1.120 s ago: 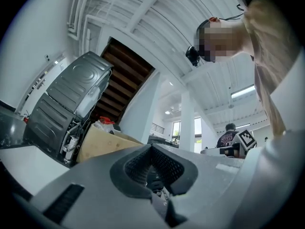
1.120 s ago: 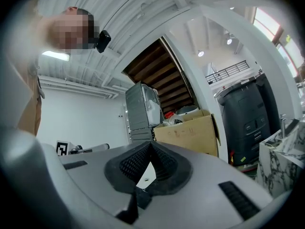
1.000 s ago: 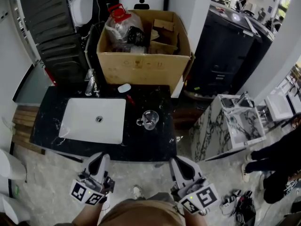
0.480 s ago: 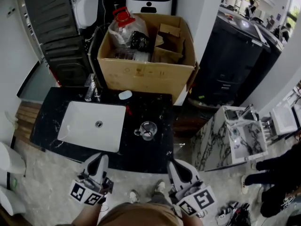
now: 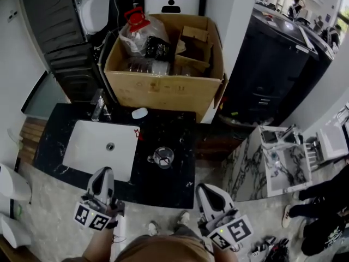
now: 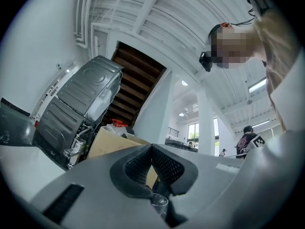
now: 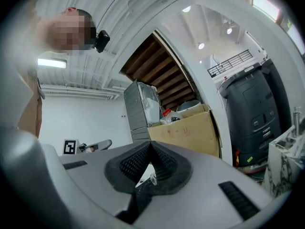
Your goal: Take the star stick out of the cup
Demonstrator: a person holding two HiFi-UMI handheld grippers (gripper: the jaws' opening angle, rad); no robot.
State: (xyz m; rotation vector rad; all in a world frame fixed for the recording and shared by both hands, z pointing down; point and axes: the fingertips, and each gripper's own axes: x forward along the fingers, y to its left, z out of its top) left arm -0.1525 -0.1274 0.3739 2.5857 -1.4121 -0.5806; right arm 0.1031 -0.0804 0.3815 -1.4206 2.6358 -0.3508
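Desk [image 5: 177,127]: black, veined with white; the person stands at its near edge.
Cardboard box [image 5: 163,91]: open-topped, behind the desk's far edge, filled with a clear bottle with a red cap and card scraps.
Sink [image 5: 92,152]: white, rectangular, set in the desk's left part.
Left tool [image 5: 102,172]: held off the desk's near edge below the sink; jaws pressed together, nothing between them.
Right tool [image 5: 206,188]: held off the desk's near right corner; jaws closed, empty.
Tap [image 5: 98,105]: metal, behind the sink.
Cup [image 5: 162,157]: clear glass with a handle, upright on the desk, right of the sink; contents too small to tell.
Small red piece [image 5: 138,134]: on the desk, at the sink's right rim, apart from the cup; cannot tell if it is the star stick.
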